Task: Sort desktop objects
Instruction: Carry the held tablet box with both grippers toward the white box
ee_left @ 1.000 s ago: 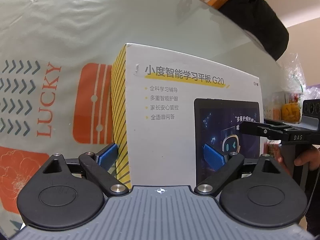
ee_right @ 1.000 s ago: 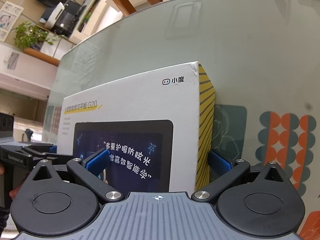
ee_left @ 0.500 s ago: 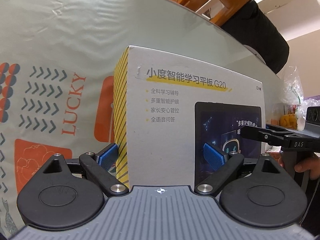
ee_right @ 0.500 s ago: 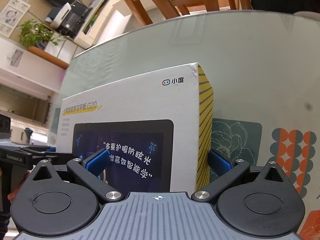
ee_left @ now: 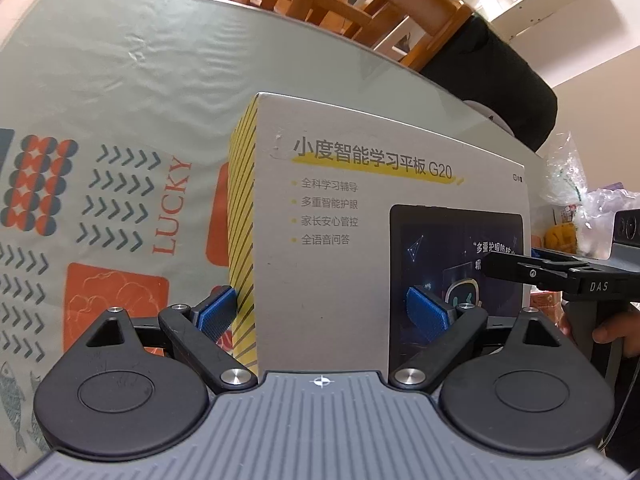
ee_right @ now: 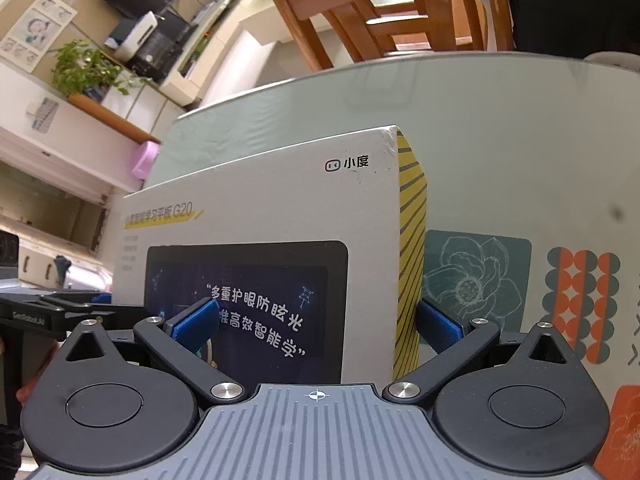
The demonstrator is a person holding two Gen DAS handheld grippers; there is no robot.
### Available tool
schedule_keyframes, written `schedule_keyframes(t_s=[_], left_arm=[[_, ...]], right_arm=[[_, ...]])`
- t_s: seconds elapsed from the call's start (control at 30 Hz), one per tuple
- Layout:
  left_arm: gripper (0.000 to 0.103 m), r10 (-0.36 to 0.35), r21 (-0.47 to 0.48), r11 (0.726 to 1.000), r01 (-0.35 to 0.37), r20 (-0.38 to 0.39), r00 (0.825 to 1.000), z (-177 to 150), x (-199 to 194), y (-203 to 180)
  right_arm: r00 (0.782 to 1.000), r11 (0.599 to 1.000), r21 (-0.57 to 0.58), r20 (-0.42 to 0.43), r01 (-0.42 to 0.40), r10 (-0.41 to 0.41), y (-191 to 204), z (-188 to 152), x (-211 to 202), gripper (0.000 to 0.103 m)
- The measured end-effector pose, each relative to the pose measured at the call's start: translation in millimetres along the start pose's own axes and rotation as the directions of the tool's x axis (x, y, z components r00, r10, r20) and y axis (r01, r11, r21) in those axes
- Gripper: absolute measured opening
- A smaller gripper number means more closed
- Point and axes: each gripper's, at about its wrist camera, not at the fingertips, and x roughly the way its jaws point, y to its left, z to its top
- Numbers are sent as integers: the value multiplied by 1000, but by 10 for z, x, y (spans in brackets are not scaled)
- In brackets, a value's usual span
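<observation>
Place: we're in a home, in its dining area.
Table: we see a round glass-topped table (ee_right: 500,120) over a patterned cloth printed "LUCKY" (ee_left: 172,208).
Seating: orange-brown wooden dining chairs (ee_right: 384,12) sit just behind it.
Shelf: we spot a leafy green potted plant (ee_right: 86,68) on a wooden ledge.
Wall: paper drawings (ee_right: 36,30) are pinned up.
Clutter: clear plastic bags of food (ee_left: 568,184) sit at the table's edge.

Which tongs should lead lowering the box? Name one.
Left, probably. Both clamp the box, but the left tongs sit by open patterned tablecloth, while plastic bags crowd the end held by the right tongs.
</observation>
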Motion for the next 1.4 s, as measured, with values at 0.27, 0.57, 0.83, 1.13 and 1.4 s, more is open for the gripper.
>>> schedule_keyframes(t_s=[0.27, 0.57, 0.83, 1.13, 1.4], left_arm=[[103, 14, 15, 1000, -15, 34, 999, -256, -331, -10], [103, 29, 36, 999, -31, 53, 998, -570, -620, -7], [103, 37, 50, 998, -41, 72, 997, -873, -828, 26], [103, 45, 31, 998, -48, 91, 995, -1238, -1053, 124], [103, 36, 17, 999, -37, 74, 997, -1516, -1203, 282]], right_arm=[[1000, 1000, -9, 20, -13, 14, 201, -186, -125, 103], [999, 1000, -9, 38, -25, 26, 388, -490, -242, 103], [998, 999, 7, 56, -35, 34, 526, -816, -315, 103], [998, 999, -2, 43, -39, 39, 766, -1088, -380, 103], [999, 1000, -1, 29, -16, 17, 1023, -1357, -406, 103]])
